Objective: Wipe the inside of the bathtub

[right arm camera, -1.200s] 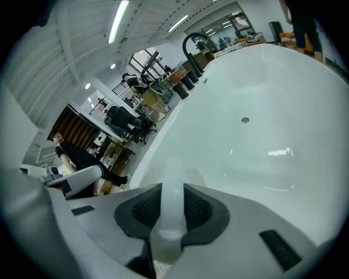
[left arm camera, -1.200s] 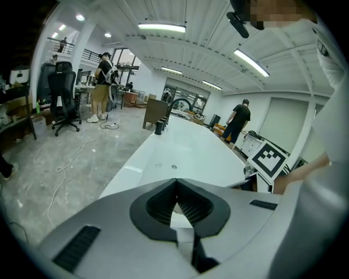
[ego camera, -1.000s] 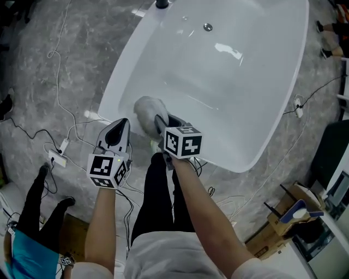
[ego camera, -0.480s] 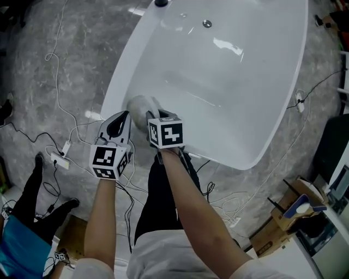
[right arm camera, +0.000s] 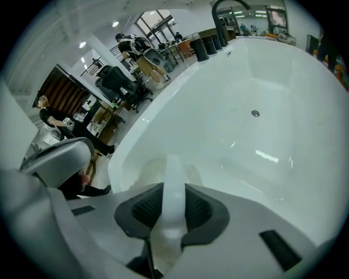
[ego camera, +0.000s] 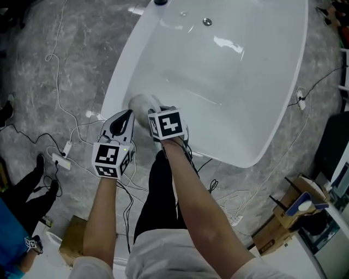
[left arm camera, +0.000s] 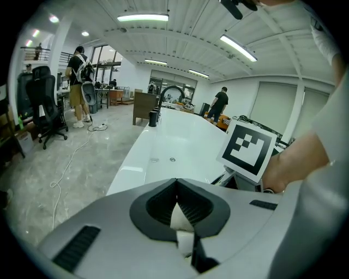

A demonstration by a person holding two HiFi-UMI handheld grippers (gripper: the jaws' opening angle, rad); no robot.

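The white bathtub [ego camera: 229,82] fills the upper middle of the head view, with its drain [ego camera: 206,22] at the far end. My right gripper [ego camera: 154,112] is shut on a pale grey cloth [ego camera: 142,103] and holds it against the tub's near left inside wall. In the right gripper view a white strip of the cloth [right arm camera: 173,180] runs between the jaws, over the tub's inside [right arm camera: 256,136]. My left gripper [ego camera: 126,114] hovers just outside the tub's near left rim, beside the right one. Its jaws [left arm camera: 175,182] meet at the tips, above the tub [left arm camera: 180,147].
White cables and a power strip [ego camera: 60,159] lie on the grey marble floor to the left. A black faucet [ego camera: 161,2] stands at the tub's far end. A person's legs [ego camera: 24,196] and a cardboard box [ego camera: 71,246] are at lower left, more boxes [ego camera: 292,215] at lower right.
My right gripper has slid the cloth left along the tub's near wall, closer to the left gripper. The left gripper has barely moved. The person at lower left has shifted further out.
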